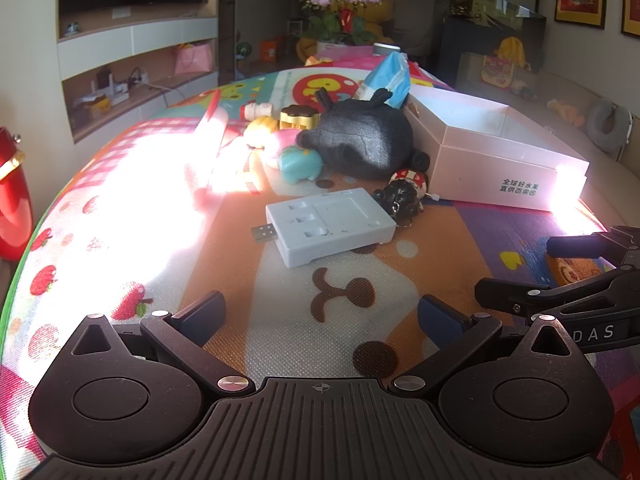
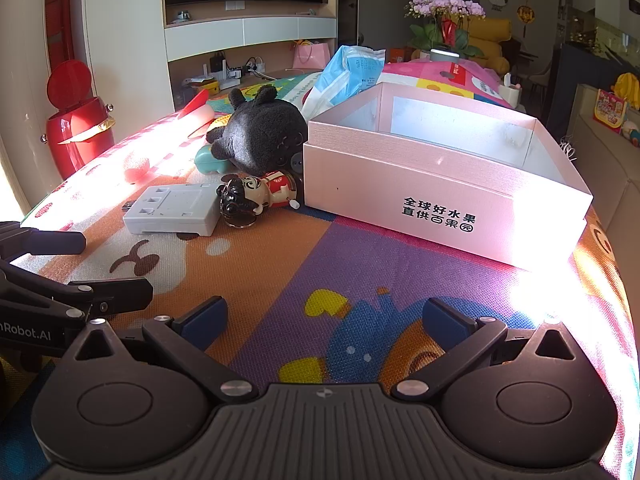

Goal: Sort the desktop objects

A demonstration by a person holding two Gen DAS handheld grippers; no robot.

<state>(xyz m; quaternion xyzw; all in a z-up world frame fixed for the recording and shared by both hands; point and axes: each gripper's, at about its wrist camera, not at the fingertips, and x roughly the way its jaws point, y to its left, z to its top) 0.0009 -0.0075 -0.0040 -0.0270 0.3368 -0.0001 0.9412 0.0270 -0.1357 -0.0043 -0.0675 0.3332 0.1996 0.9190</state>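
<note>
A grey plastic charger box (image 1: 330,224) with a USB plug lies on the colourful mat ahead of my left gripper (image 1: 320,316), which is open and holds nothing. Behind the box sit a black plush toy (image 1: 360,140), a small doll figure (image 1: 404,192), a teal squishy toy (image 1: 300,164) and several small toys. An open pink cardboard box (image 2: 440,184) stands to the right, empty inside. My right gripper (image 2: 324,320) is open over bare mat in front of that pink box. The charger box (image 2: 172,210), doll (image 2: 260,194) and plush (image 2: 260,132) lie to its left.
A blue tissue pack (image 2: 352,72) leans behind the pink box. A red bin (image 2: 76,128) stands off the table's left side. Strong sunlight washes out the mat's left part (image 1: 152,200) and the right edge (image 2: 560,288). Shelves and a potted flower lie beyond.
</note>
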